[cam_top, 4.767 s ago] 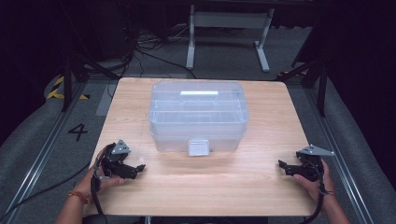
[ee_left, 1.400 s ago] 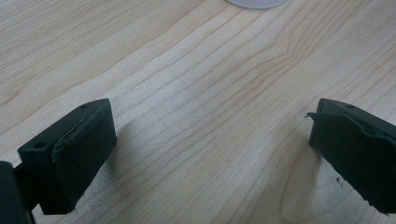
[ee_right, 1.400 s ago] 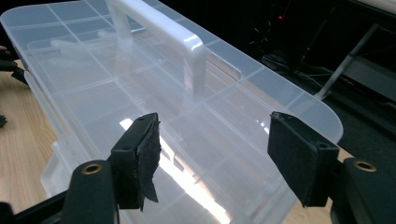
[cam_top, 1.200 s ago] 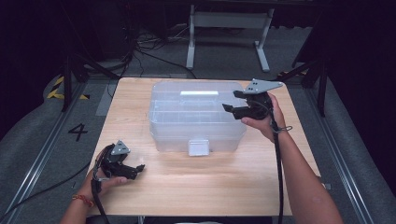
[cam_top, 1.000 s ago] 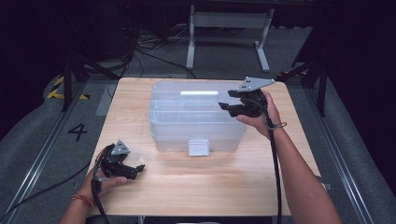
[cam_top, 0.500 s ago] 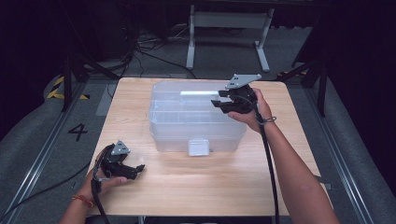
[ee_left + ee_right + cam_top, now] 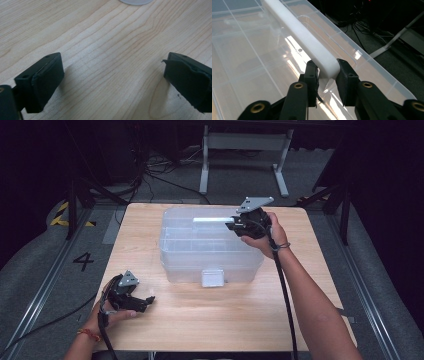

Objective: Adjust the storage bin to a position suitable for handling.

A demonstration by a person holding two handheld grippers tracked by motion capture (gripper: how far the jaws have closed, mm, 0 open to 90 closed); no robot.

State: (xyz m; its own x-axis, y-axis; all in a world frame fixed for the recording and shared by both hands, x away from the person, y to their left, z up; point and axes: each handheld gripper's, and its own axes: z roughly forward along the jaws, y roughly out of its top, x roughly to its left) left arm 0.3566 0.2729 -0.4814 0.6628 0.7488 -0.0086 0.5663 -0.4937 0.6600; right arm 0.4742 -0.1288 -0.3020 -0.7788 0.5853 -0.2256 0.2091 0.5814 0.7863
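A clear plastic storage box (image 7: 210,250) with a divided lid stands mid-table, a white latch (image 7: 212,277) on its front. Along the lid's far side runs a white handle (image 7: 212,219). My right gripper (image 7: 235,224) reaches over the box's back right corner. In the right gripper view its jaws (image 7: 326,65) are shut on the near end of the white handle (image 7: 304,40). My left gripper (image 7: 145,301) rests low over the wooden table (image 7: 225,320) at the front left, apart from the box. Its jaws (image 7: 112,75) stand wide open over bare wood.
Behind the table are a white metal stand (image 7: 245,142) and loose cables (image 7: 150,170) on the dark floor. A painted "4" (image 7: 83,261) and yellow-black tape (image 7: 62,215) mark the floor at the left. The right gripper's cable (image 7: 282,285) trails along the forearm.
My right gripper came up from the table's front right edge, moved left over the box and closed on the white handle's end. The left gripper has stayed put.
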